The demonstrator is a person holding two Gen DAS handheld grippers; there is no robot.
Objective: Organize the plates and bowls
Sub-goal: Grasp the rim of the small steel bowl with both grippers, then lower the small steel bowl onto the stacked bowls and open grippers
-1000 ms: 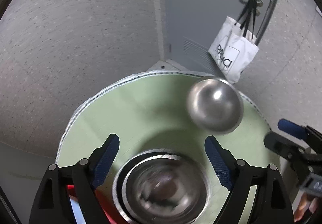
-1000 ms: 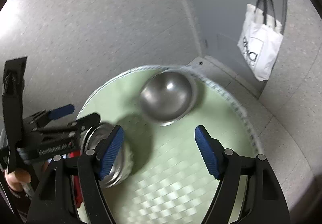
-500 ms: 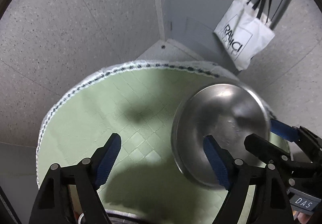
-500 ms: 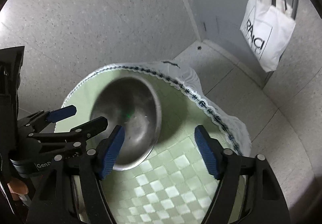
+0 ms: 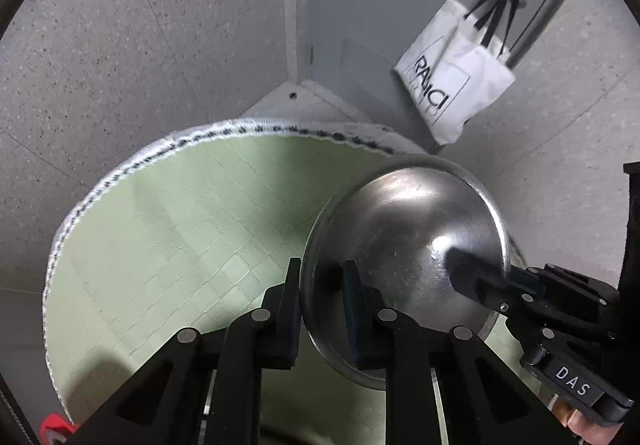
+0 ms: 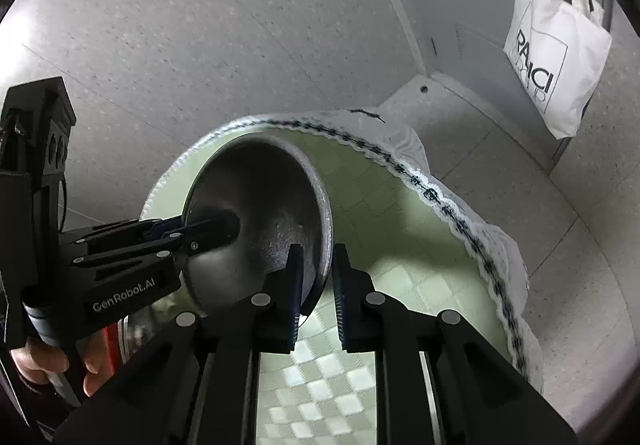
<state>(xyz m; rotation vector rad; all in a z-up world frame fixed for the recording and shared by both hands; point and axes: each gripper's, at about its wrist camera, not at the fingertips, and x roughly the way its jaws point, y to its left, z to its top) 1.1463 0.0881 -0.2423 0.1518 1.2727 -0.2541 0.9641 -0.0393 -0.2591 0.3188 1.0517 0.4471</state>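
Steel bowl (image 5: pixel 404 245) rim hidden by fingers (image 5: pixel 354 309)

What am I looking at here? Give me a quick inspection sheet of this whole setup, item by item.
Surface: round table under a pale green checked cloth with lace edging.
Job's things: steel bowl, tilted, gripped at opposite rim edges.
Clutter: a red item at the table's near edge, unclear what.
Grippers: left gripper and right gripper, both shut on the bowl's rim.
Cables: nothing seen.
Surroundings: speckled floor, grey door, white tote bag hanging.
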